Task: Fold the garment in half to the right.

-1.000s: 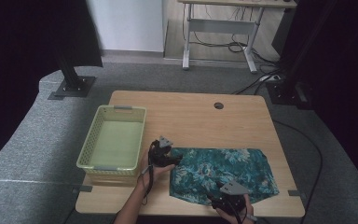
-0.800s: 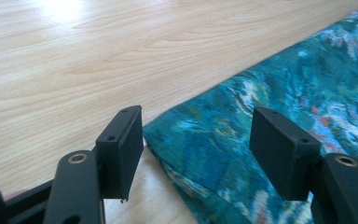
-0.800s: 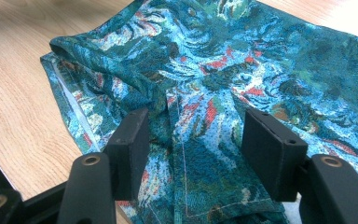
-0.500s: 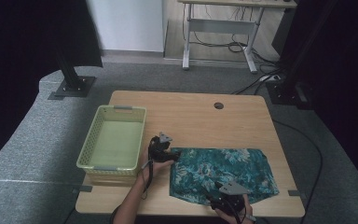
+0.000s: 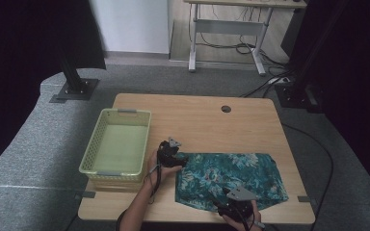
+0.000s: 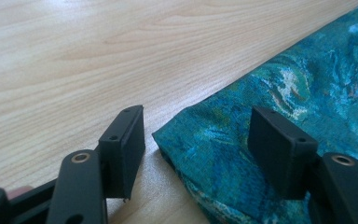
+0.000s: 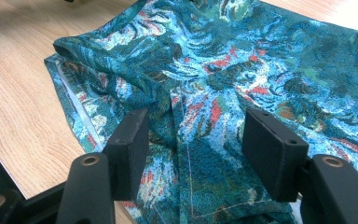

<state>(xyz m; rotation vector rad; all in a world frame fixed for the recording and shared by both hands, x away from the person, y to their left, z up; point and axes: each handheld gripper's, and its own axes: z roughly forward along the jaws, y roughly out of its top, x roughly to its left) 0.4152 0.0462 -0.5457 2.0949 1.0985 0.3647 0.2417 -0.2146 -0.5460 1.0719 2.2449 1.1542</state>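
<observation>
The cloth, a teal leaf-print piece, lay spread on the desk, in its near right part, with its near left portion folded and rumpled. The left tongs were at the cloth's far left corner; their jaws had just been closing a little yet stood wide, one over bare wood and one over the fabric, the corner lying between them without either pad pressing it. The right tongs were at the cloth's near edge, jaws wide, a stitched hem running between them, unpinched. Left of the cloth, well apart, a pale green basket sat on the desk.
</observation>
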